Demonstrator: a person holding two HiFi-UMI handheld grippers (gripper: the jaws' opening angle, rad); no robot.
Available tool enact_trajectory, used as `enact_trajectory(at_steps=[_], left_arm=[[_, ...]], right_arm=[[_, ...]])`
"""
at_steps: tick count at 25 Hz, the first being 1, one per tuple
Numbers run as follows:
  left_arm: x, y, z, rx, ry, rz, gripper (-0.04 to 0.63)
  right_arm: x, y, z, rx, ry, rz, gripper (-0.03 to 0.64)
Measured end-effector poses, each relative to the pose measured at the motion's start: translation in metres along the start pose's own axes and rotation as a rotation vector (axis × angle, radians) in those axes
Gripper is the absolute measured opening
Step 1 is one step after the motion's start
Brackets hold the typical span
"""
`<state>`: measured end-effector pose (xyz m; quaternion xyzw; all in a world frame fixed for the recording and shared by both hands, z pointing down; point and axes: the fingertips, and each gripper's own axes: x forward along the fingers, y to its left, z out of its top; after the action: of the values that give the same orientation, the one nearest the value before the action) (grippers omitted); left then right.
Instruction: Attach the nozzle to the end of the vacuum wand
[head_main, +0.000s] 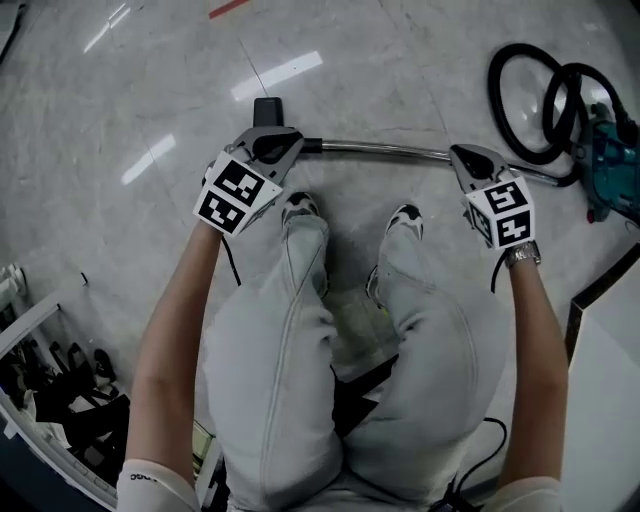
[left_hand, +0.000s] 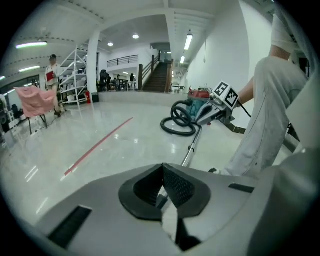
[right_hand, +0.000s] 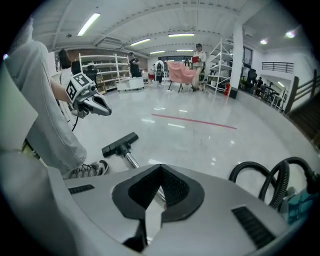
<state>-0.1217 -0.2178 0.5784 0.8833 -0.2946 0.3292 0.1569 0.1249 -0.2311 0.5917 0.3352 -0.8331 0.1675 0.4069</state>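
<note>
1. Knees in pale trousers (head_main: 330, 350) fill the lower middle of the head view. Beyond them the vacuum wand (head_main: 385, 150) lies across the floor, with both grippers clenched on it. The left gripper (head_main: 272, 148) is at its left end and the right gripper (head_main: 468, 160) is toward its right end.
2. In that view the nozzle (head_main: 268, 108) sits upper centre-left, just beyond the left gripper. In the right gripper view it looks joined to the wand's end, but I cannot tell whether it is pushed fully home. A half-seated joint would likely drop off once the wand is lifted.
3. The wand is a smooth, shiny tube, so it could slide or roll in the pads if either gripper pushes along its length, and the force would never reach the joint.
4. The left gripper holds right beside the joint. Any twist there may cock the nozzle's neck instead of seating it straight.
5. At the upper right the black hose (head_main: 530, 100) coils beside the teal vacuum body (head_main: 612, 150). Dragging the wand leftward could pull the hose taut and jerk the wand.
6. Both shoes (head_main: 300, 208) sit near the wand, and a foot shift could knock it.
</note>
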Motion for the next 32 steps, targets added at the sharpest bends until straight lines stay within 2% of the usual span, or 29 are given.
enact_trajectory(at_steps=[8, 14, 20, 24, 29, 32], left_arm=[[-0.093, -0.003, 0.099, 0.009, -0.23, 0.117, 0.011], [-0.186, -0.007, 0.158, -0.026, -0.434, 0.268, 0.011], [-0.285, -0.04, 0.222, 0.015, -0.624, 0.342, 0.011], [-0.324, -0.088, 0.255, 0.038, -0.719, 0.298, 0.011], [-0.344, -0.165, 0.287, 0.037, -0.822, 0.158, 0.011], [-0.347, -0.219, 0.3, 0.085, -0.855, 0.082, 0.011]], right_arm=[[-0.097, -0.008, 0.038, 0.044, -0.153, -0.086, 0.003], [-0.169, -0.003, 0.076, 0.056, -0.278, -0.146, 0.003], [-0.255, 0.015, 0.106, 0.07, -0.427, -0.203, 0.003], [-0.31, 0.032, 0.115, 0.077, -0.513, -0.238, 0.003], [-0.369, 0.063, 0.116, 0.089, -0.596, -0.271, 0.003], [-0.401, 0.081, 0.116, 0.068, -0.626, -0.289, 0.003]])
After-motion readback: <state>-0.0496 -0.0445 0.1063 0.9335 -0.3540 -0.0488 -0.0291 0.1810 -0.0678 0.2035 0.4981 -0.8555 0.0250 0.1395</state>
